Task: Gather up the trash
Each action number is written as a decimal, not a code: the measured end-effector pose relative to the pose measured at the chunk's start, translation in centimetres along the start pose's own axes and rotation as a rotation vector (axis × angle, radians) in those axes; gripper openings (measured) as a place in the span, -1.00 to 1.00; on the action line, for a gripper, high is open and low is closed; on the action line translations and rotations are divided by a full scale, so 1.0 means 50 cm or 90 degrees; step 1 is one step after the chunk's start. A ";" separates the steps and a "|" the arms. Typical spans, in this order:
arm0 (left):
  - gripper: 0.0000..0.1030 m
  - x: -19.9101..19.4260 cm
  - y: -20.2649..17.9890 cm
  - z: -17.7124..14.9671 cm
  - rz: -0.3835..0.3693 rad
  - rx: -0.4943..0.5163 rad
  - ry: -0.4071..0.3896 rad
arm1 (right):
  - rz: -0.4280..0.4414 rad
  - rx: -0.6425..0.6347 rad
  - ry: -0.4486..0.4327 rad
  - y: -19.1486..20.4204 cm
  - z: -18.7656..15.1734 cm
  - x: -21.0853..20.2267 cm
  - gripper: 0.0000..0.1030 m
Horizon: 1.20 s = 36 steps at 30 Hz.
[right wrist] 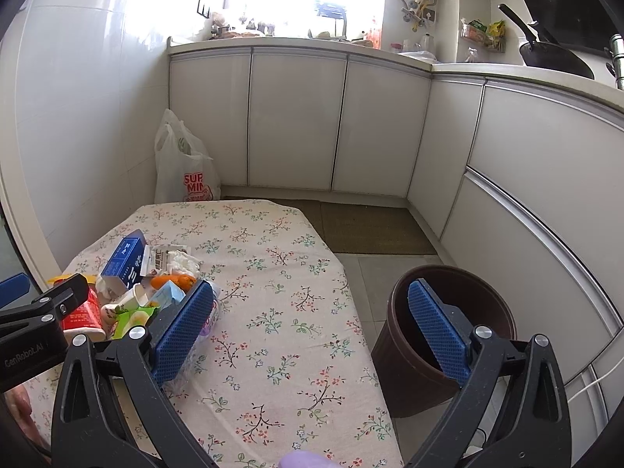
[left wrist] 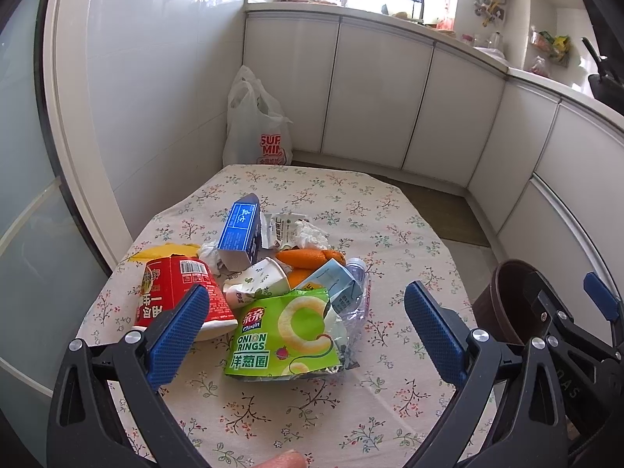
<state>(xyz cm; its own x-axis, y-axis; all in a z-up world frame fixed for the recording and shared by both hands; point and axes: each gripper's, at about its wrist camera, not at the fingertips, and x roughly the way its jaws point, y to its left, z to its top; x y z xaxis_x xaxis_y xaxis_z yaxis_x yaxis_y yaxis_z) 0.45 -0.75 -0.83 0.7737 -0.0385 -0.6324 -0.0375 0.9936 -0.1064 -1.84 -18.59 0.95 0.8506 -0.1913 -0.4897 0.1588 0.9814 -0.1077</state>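
Observation:
A pile of trash lies on the floral table [left wrist: 390, 234]: a red noodle cup [left wrist: 175, 292] on its side, a green onion-rings bag [left wrist: 284, 335], a blue carton [left wrist: 240, 236], a paper cup [left wrist: 265, 277], orange peel [left wrist: 308, 257], a crushed plastic bottle [left wrist: 357, 296] and crumpled tissue [left wrist: 308, 232]. My left gripper [left wrist: 306, 331] is open and empty, just above the green bag. My right gripper [right wrist: 312, 331] is open and empty, over the table's right side [right wrist: 280, 273]. The brown bin [right wrist: 440, 335] stands on the floor to the right of the table; it also shows in the left wrist view [left wrist: 503, 296].
A white plastic shopping bag [left wrist: 253, 124] stands on the floor beyond the table's far end. White kitchen cabinets [right wrist: 296, 117] run along the back and right. A mat [right wrist: 370, 226] lies on the floor by the cabinets.

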 end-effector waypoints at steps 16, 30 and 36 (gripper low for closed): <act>0.88 0.053 0.054 0.000 0.016 -0.068 0.077 | 0.019 0.004 0.155 0.004 -0.024 0.080 0.87; 0.88 0.117 0.261 0.122 -0.041 -0.317 0.101 | 0.083 -0.011 0.313 0.052 -0.054 0.155 0.87; 0.88 0.110 0.246 0.281 -0.106 -0.244 -0.017 | 0.103 0.030 0.326 0.031 -0.034 0.169 0.87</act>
<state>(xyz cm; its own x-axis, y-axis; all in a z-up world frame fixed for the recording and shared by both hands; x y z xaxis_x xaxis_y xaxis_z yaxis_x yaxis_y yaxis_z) 13.15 12.76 5.18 0.8047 -0.1872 -0.5634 -0.1396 0.8627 -0.4860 4.75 -18.72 -4.82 0.5150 -0.0085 -0.8571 0.0782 0.9962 0.0371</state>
